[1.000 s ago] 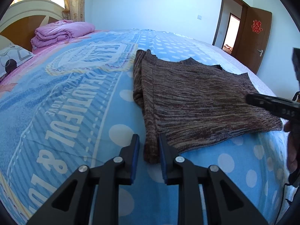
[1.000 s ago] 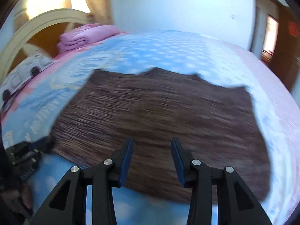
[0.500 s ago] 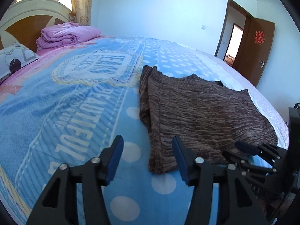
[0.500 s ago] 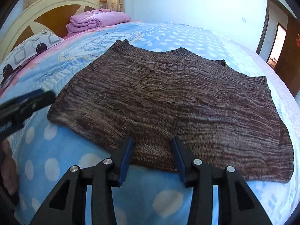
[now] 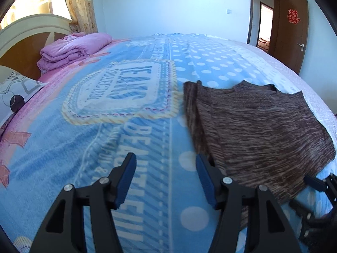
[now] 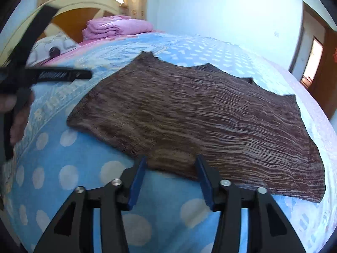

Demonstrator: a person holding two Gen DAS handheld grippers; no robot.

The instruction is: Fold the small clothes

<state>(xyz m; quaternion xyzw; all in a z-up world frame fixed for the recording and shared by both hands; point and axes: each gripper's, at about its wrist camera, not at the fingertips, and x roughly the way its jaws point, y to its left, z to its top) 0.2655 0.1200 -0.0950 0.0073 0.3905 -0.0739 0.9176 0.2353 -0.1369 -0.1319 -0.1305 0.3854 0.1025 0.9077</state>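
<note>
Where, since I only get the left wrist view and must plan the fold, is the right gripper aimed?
Observer: The right gripper points at the near hem of the brown sweater. Its fingers have just been opening, and the hem shows between them, unpinched.
Operator: Does that hem lie flat?
Observer: Yes, the whole near edge lies flat on the blue blanket.
Operator: And my left gripper, seen from there?
Observer: The left gripper hangs beside the sweater's left edge. Its fingers have just been opening, with nothing between them.

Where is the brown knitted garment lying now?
The brown knitted garment lies flat on the blue dotted blanket, just ahead of the open right gripper.
</note>
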